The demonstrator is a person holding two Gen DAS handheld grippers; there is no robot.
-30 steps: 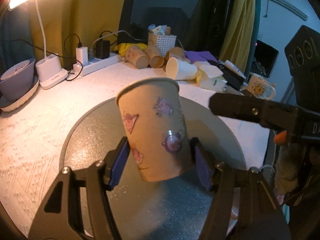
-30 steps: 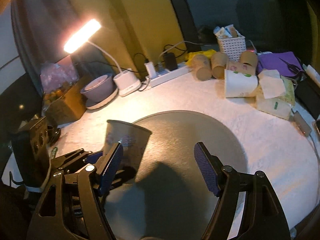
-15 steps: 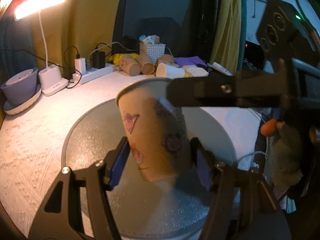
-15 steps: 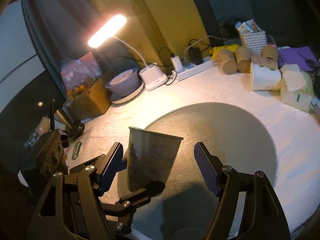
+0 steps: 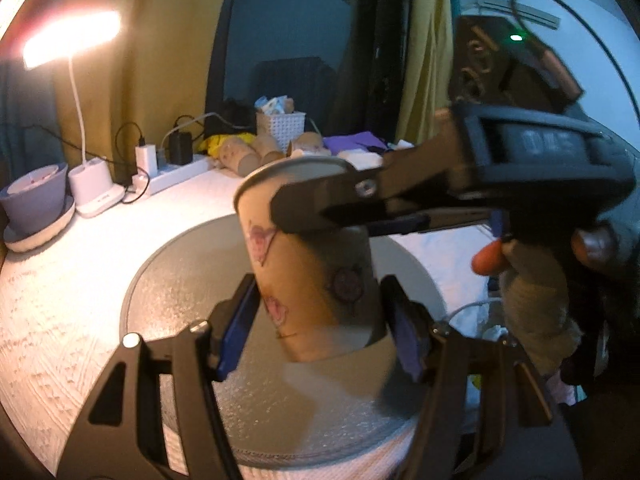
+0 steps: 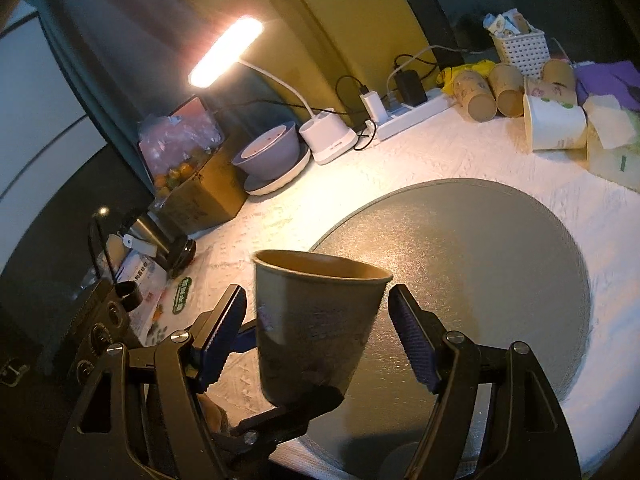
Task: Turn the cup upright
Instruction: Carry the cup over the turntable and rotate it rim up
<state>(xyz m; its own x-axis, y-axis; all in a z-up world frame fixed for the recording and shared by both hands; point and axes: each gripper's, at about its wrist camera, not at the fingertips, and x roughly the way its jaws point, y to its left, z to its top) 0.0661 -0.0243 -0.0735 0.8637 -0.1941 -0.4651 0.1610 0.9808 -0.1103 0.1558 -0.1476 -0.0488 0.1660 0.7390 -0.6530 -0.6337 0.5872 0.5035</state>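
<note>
One paper cup [image 5: 308, 280] with pink printed figures is held in the air above the round grey mat [image 5: 168, 280], mouth up and a little tilted. The left gripper [image 5: 320, 320] is clamped on its lower part, one blue pad [image 5: 236, 332] pressing each side. In the right wrist view the same cup [image 6: 316, 320] stands between the two pads of the right gripper [image 6: 320, 340], whose jaws are apart; if they touch the wall I cannot tell. At the back of the white table [image 6: 440, 152] four more paper cups [image 6: 476, 96] lie on their sides, near one white basket [image 6: 520, 50], one power strip [image 6: 412, 114] and one lit desk lamp [image 6: 226, 52]
</note>
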